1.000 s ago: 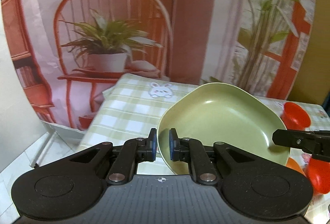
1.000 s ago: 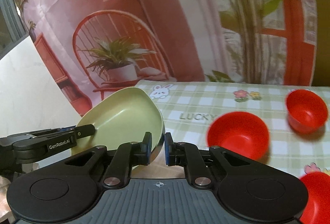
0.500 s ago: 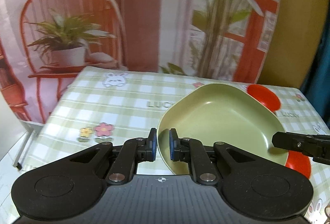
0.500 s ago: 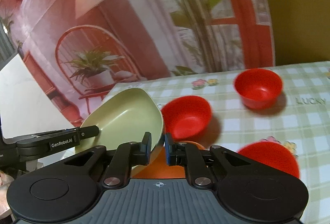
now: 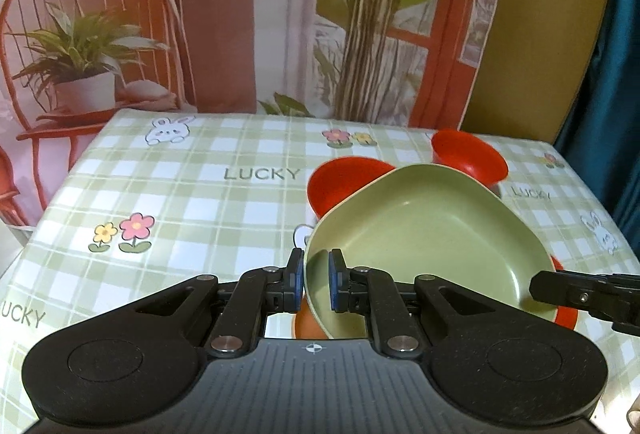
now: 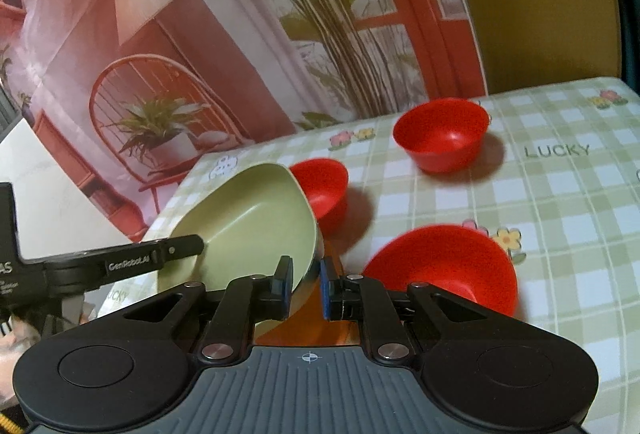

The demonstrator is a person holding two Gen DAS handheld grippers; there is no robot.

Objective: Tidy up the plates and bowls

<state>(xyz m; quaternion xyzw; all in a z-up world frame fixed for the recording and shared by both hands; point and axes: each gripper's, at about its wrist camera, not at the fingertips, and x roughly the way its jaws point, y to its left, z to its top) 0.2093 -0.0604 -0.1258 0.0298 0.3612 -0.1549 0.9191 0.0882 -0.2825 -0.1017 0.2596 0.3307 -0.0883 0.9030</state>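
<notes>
Covering the table is a checked cloth (image 5: 208,194). You hold the green plate (image 5: 432,234) above it, left tongs (image 5: 313,284) pinching its 7 o'clock rim, right tongs (image 6: 305,284) pinching the opposite edge; three red bowls (image 6: 442,132) sit behind.

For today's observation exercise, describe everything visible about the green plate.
The green plate is pale green, smooth and matte, like plastic or glazed ceramic, a rounded square with a raised rim. Empty, it is held tilted above the checked tablecloth. The left gripper and right gripper clamp opposite edges in their jaws.
</notes>
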